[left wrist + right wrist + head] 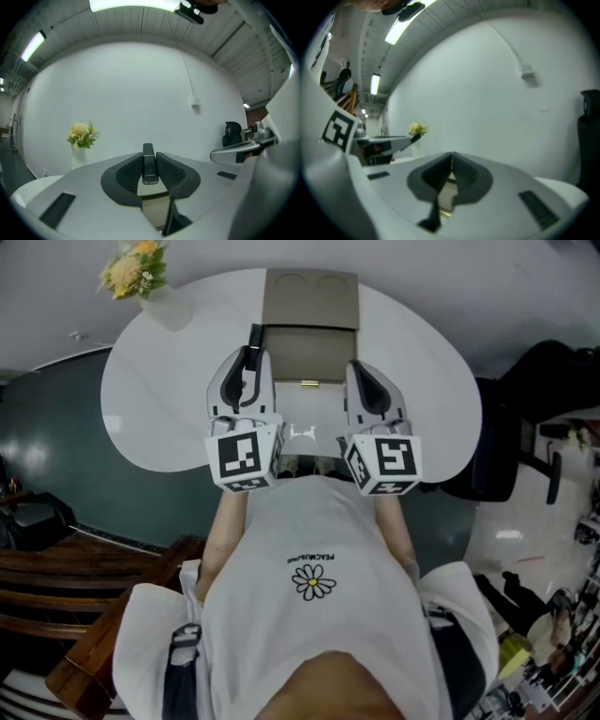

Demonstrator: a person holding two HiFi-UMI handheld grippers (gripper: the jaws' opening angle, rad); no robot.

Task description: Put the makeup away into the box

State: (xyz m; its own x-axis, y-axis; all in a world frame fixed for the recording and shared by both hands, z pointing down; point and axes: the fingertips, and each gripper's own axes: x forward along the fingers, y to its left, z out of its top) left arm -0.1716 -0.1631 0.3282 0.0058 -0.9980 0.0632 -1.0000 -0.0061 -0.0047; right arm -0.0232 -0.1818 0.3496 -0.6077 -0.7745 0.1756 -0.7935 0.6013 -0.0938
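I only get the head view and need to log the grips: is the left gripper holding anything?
Observer: Yes. In its own view the left gripper is shut on a black tube.
Operator: And the right?
Observer: The right gripper has its jaws together, with nothing between them.
Operator: Any mark on the tube?
Observer: A thin gold band rings it toward its far end.
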